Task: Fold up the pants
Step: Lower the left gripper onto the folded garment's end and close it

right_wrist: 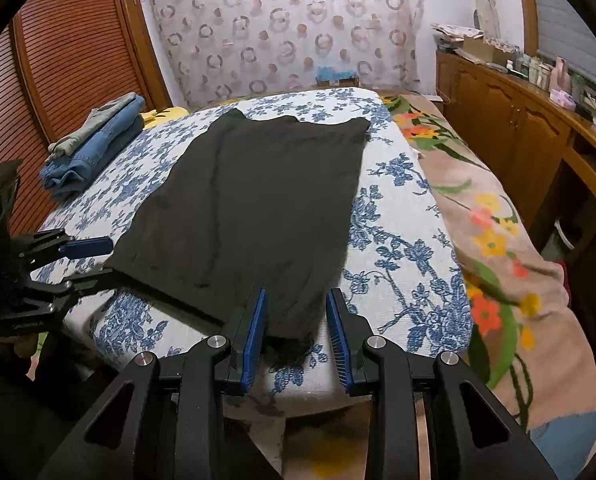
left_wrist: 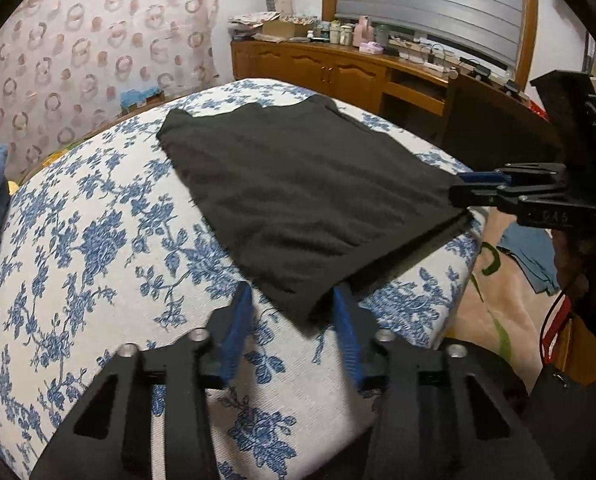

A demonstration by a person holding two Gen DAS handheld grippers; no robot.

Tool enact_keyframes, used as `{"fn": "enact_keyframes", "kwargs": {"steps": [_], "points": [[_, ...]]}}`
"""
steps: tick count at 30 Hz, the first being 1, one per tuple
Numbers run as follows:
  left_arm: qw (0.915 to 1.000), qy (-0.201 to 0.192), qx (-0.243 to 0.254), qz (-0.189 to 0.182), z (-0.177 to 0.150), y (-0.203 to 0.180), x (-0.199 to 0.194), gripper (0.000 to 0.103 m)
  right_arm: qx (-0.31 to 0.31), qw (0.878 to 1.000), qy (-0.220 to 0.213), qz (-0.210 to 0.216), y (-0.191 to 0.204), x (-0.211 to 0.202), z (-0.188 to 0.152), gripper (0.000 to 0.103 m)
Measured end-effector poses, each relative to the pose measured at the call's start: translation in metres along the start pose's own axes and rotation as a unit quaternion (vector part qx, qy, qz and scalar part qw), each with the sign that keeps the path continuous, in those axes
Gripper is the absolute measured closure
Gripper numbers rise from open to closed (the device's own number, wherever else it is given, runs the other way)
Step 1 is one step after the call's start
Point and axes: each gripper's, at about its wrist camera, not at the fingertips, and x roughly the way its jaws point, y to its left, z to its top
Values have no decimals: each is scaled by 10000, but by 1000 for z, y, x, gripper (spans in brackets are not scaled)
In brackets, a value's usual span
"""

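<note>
Black pants lie folded flat on a blue-flowered white cloth; they also show in the right wrist view. My left gripper is open, its blue pads either side of the pants' near corner. It also shows at the left of the right wrist view. My right gripper is open around the other near corner of the pants. In the left wrist view it shows at the right edge, at the pants' corner.
A stack of folded jeans lies on the cloth's far left. A flowered blanket covers the bed to the right. A wooden sideboard with bottles stands beyond. A louvred wooden door is at left.
</note>
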Motion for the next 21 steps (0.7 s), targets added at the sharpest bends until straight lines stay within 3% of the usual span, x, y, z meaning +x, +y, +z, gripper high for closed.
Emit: {"fn": "enact_keyframes", "kwargs": {"steps": [5,15,17,21], "points": [[9997,-192,-78,-109,0,1,-8,83,-75,9999,63,-43,2,-2,-4,71],[9995,-146,-215,-177,-3,6,-5,84,-43,10000,53,17,5,-3,-4,72],[9994,-155,-237,-184,-3,6,-4,84,-21,9999,-1,98,5,-4,-3,85],[9990,-316,-262,-196,-2,6,-9,86,23,9996,-205,197,6,-13,0,94]]}}
